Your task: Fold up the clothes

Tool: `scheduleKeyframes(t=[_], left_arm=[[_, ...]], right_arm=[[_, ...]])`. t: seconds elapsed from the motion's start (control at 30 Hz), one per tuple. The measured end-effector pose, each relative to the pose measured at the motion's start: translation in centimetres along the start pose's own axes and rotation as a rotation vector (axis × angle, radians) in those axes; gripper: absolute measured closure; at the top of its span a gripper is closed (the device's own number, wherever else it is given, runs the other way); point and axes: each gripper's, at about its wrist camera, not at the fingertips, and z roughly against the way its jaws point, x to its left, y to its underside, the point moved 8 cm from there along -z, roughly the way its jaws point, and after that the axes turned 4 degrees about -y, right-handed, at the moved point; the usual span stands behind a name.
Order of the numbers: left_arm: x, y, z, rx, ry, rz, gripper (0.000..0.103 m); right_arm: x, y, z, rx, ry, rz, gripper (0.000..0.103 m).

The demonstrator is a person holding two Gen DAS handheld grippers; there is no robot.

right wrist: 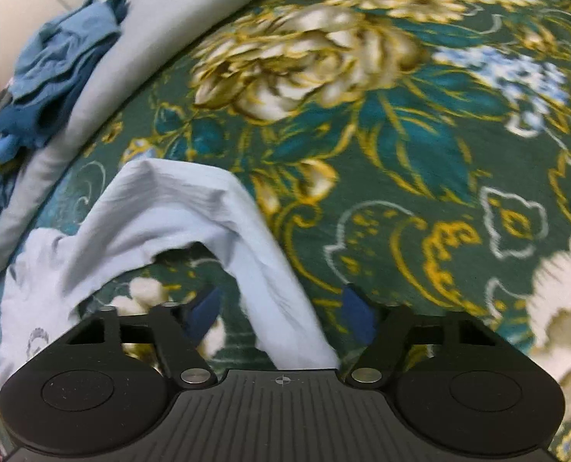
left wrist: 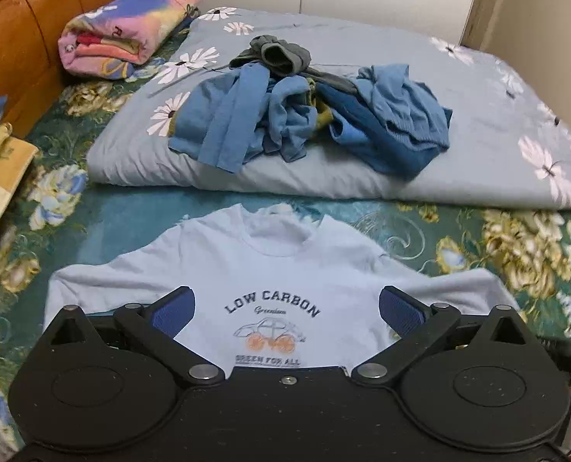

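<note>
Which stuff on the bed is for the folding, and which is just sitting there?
For folding:
white T-shirt
pile of blue clothes
left gripper, open
right gripper, open, over the T-shirt's sleeve

Just lying about:
grey quilt
pink blanket
flowered bedsheet

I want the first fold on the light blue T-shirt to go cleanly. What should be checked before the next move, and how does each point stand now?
1. T-shirt lies print up on the floral bedspread: ok.
2. Body and collar flat: ok in the left wrist view.
3. Sleeve flat: not ok; it is bunched and arched up off the bedspread.
4. Left gripper open and holding nothing: ok.
5. Right gripper open, with the sleeve running between its fingers: ok, though not yet gripped.
6. Pile of blue clothes on the grey quilt, apart from the T-shirt: ok.
7. Hem straight: cannot tell, hidden behind the left gripper.
</note>
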Motion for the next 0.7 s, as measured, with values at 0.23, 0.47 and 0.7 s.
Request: scheduleKeyframes(t=[0.23, 0.47, 0.7], left_arm=[[-0.6, 0.2, 0.3, 0.022, -0.033, 0.021, 0.002], [-1.3, 0.5, 0.1, 0.041, -0.033, -0.024, 0.002], [-1.5, 1.1, -0.4, 0.07, -0.029, -0.054, 0.002]], right_arm=[[1.8, -1.1, -0.5, 0.035, -0.002, 0.06, 0.099], [0.2, -0.4, 2.7, -0.031, 0.149, 0.21, 0.101], [-1.4, 1.7, 1.5, 0.039, 0.185, 0.209, 0.099]])
